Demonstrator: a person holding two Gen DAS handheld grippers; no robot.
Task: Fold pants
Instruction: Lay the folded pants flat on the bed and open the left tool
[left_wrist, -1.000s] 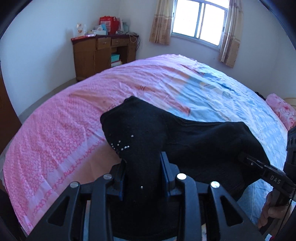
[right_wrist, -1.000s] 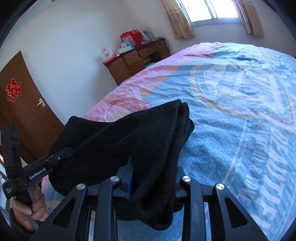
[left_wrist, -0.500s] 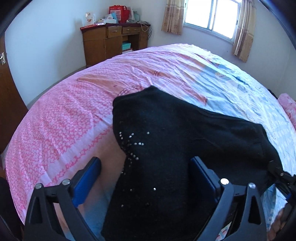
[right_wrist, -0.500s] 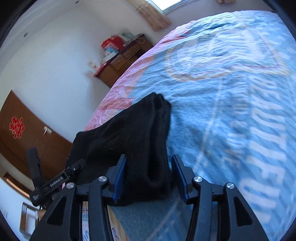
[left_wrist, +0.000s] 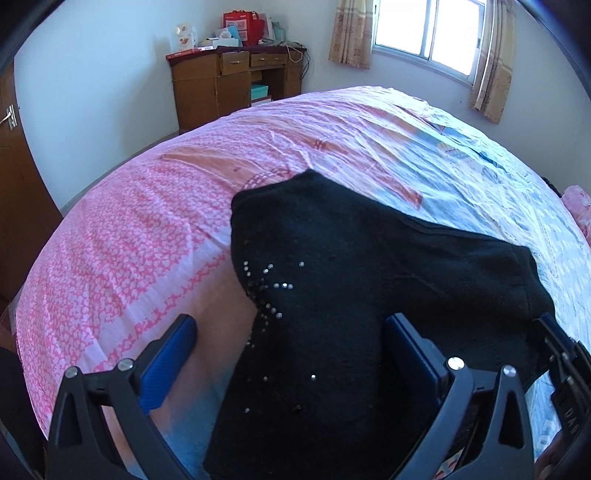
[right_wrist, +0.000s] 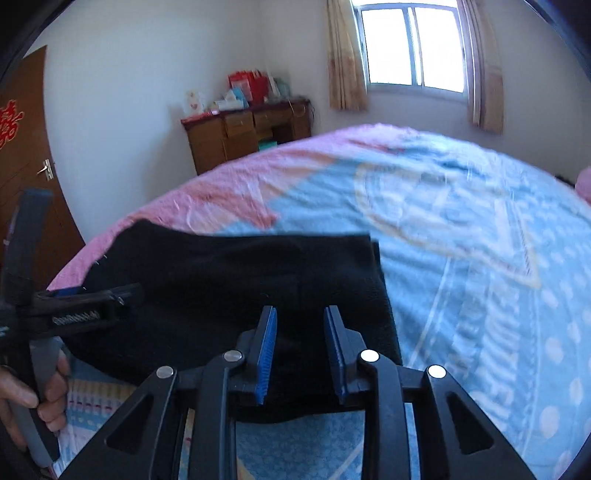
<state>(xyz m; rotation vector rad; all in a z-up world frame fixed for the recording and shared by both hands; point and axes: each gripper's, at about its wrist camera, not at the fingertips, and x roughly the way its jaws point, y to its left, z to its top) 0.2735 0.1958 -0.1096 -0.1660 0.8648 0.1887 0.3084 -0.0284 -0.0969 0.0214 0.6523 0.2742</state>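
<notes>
The black pants (left_wrist: 351, 258), with small silver studs, lie folded on the pink and blue bedspread (left_wrist: 147, 240). My left gripper (left_wrist: 290, 326) is wide open just above their near end, and neither blue pad touches the cloth. In the right wrist view the pants (right_wrist: 229, 273) lie flat with a straight right edge. My right gripper (right_wrist: 302, 321) hovers over their near edge, its jaws narrow and closing. Black cloth shows in the gap, but the pads do not press it. The left gripper (right_wrist: 88, 299) also shows there, held by a hand (right_wrist: 37, 391).
A wooden desk (left_wrist: 236, 85) with boxes on top stands against the far wall beside a curtained window (left_wrist: 424, 33). A brown door (right_wrist: 22, 155) is on the left. A pink pillow (left_wrist: 580, 206) lies at the bed's right edge. The bedspread (right_wrist: 480, 258) stretches right.
Both grippers were shut on the pants a second ago and have let go. The left jaws swung wide open. The right gripper drew back and its jaws narrowed again. The pants now lie flat.
</notes>
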